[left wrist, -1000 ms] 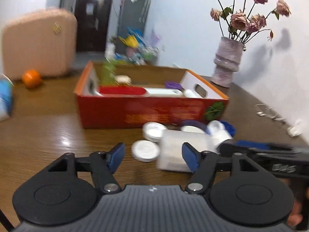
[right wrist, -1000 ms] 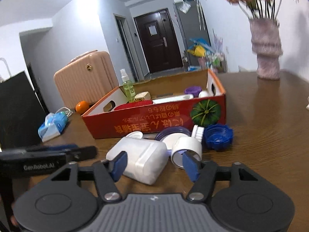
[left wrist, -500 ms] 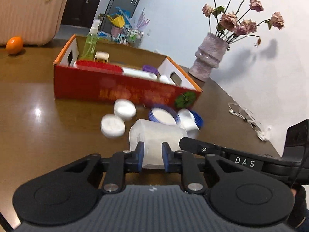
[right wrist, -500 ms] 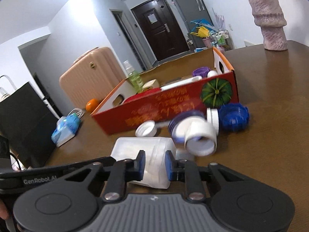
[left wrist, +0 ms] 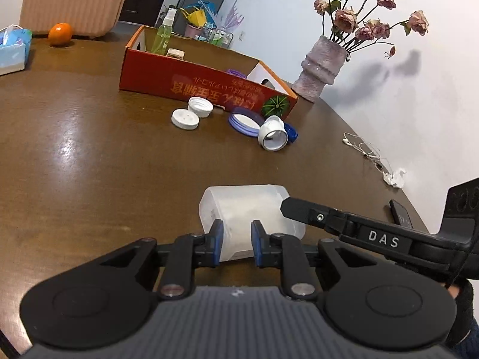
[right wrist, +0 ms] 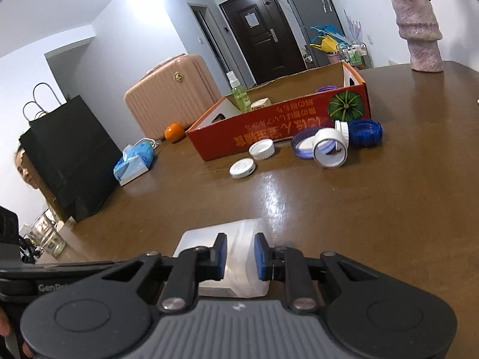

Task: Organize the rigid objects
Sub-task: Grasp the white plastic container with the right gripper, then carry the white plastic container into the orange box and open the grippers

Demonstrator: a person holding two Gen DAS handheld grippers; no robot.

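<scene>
1. We are holding the translucent white plastic container (left wrist: pixel 248 209) with both grippers at once. The left gripper (left wrist: pixel 234 239) has narrow jaws pressing on the container's near edge, and the right gripper (right wrist: pixel 239 254) has narrow jaws gripping its other end. The container is just above or on the tabletop (left wrist: pixel 89 164), well apart from the red cardboard box (left wrist: pixel 194 80); we cannot tell whether it is lifted.

2. In our judgement, the step in hand is carrying this container to the box. To do it well, we are advising that both grippers move together at the same speed and height, because the thin plastic wall can bend or slip out of one pair of jaws if they pull apart.

3. The path should pass over the loose lids: the two white caps (left wrist: pixel 185 118), the purple lid (left wrist: pixel 244 121), the white ring-shaped cap (left wrist: pixel 273 133) and the blue cap (right wrist: pixel 365 131) lying in front of the box.

4. The box already holds a green spray bottle (left wrist: pixel 163 37) and some small items, so a free part must be chosen.

5. Hidden things: the container's underside and opening are not showing, the box floor is mostly covered by its near wall, and the blue cap is nearly hidden in the left view.
</scene>
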